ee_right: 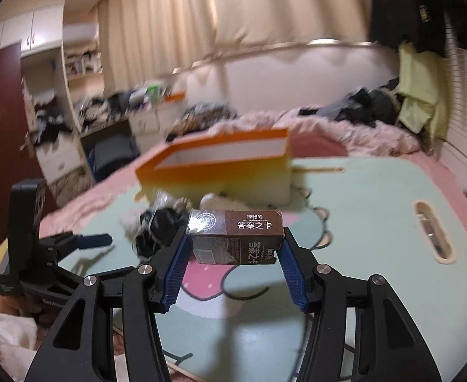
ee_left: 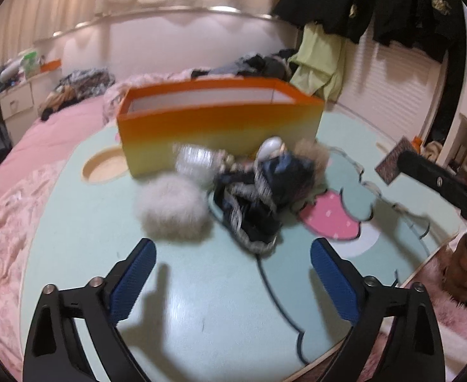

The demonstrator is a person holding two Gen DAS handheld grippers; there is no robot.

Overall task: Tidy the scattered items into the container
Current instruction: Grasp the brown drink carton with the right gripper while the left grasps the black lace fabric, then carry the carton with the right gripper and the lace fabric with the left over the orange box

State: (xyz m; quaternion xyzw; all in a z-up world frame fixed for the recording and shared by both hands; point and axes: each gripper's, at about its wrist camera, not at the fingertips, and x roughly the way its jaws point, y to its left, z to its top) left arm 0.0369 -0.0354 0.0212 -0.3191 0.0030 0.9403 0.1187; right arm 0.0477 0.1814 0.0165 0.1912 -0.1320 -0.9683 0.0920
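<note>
A small brown box — white Chinese lettering on top — was clamped in the right gripper; the left gripper was spread wide, holding nothing.

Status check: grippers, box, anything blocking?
Right gripper shut on brown card pack. Left gripper open, empty. Orange box open-topped. Pile in front.

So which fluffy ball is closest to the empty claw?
The big white fluffy pom-pom, just ahead of the left claw. The smaller tan fluffy one sits farther back, near the orange box.
</note>
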